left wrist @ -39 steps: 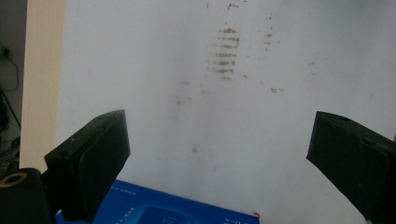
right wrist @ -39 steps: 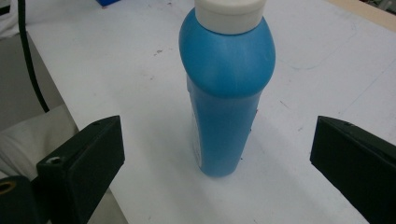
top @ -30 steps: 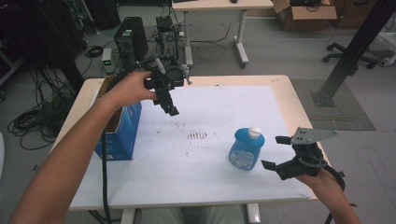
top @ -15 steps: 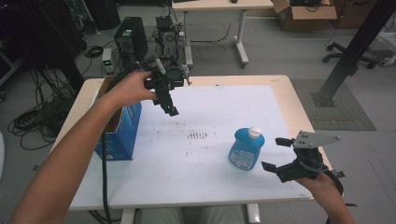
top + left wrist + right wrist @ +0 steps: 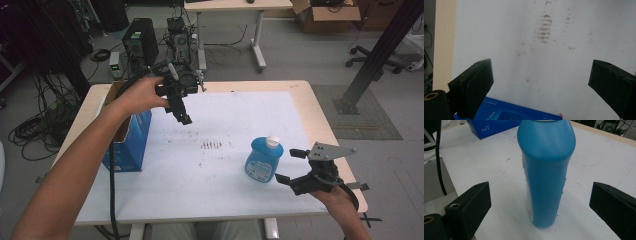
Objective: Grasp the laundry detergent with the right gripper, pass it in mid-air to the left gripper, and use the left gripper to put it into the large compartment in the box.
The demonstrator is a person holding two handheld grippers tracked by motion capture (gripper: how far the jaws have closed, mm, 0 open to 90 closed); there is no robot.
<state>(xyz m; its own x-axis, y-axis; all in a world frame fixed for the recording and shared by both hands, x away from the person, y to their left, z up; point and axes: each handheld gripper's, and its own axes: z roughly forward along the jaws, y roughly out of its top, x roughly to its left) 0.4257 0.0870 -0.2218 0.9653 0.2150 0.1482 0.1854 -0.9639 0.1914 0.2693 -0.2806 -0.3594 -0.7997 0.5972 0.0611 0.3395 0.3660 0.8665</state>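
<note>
A blue bottle (image 5: 263,160) with a white cap stands upright on the white table cover (image 5: 225,115), right of centre. My right gripper (image 5: 288,166) sits low just to its right, open, its jaws pointing at the bottle. In the right gripper view the bottle (image 5: 546,170) stands between the wide-apart jaws of the gripper (image 5: 540,192), touching neither. My left gripper (image 5: 181,111) hangs above the table's back left, open and empty. Its own view looks down past the gripper (image 5: 541,82) onto the cover.
An open blue box (image 5: 127,145) stands at the table's left edge; its corner (image 5: 511,113) lies below the left jaws. Brown smudges (image 5: 212,145) mark the cover's middle. A cable (image 5: 112,170) trails down from the left gripper. Computer gear (image 5: 140,42) sits on the floor beyond the table.
The right gripper has shifted slightly lower and nearer the table's front edge, still beside the bottle. The left gripper has held its place.
</note>
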